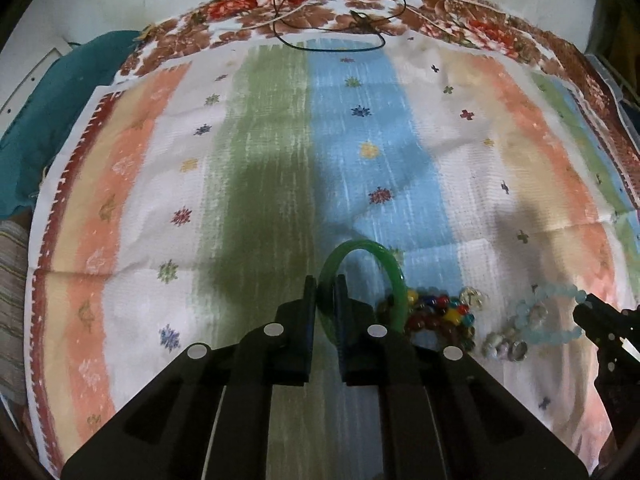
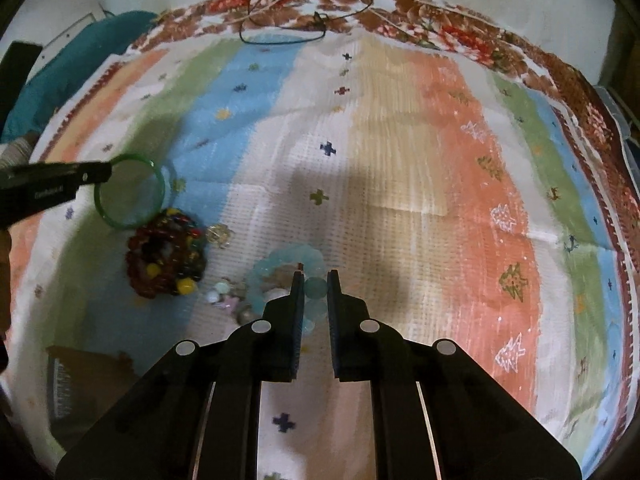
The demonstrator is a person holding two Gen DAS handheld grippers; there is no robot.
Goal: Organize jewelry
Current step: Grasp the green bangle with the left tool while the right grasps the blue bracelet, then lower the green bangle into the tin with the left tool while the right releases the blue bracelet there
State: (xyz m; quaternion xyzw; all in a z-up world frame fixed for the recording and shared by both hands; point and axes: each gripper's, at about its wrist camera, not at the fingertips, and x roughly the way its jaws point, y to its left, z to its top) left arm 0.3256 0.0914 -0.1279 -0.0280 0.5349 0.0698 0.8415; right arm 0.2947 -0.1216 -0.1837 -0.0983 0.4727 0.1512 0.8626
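Observation:
My left gripper is shut on a green bangle and holds it just above the striped cloth; it also shows in the right wrist view, with the left gripper at its rim. My right gripper is shut on a pale blue bead bracelet, which also shows in the left wrist view with the right gripper at its edge. A heap of multicoloured bead bracelets lies between them, also seen in the left wrist view.
Small rings and pale beads lie beside the blue bracelet. A clear bead cluster sits right of the heap. A black cord necklace lies at the far edge of the cloth. Teal fabric is bunched at the left.

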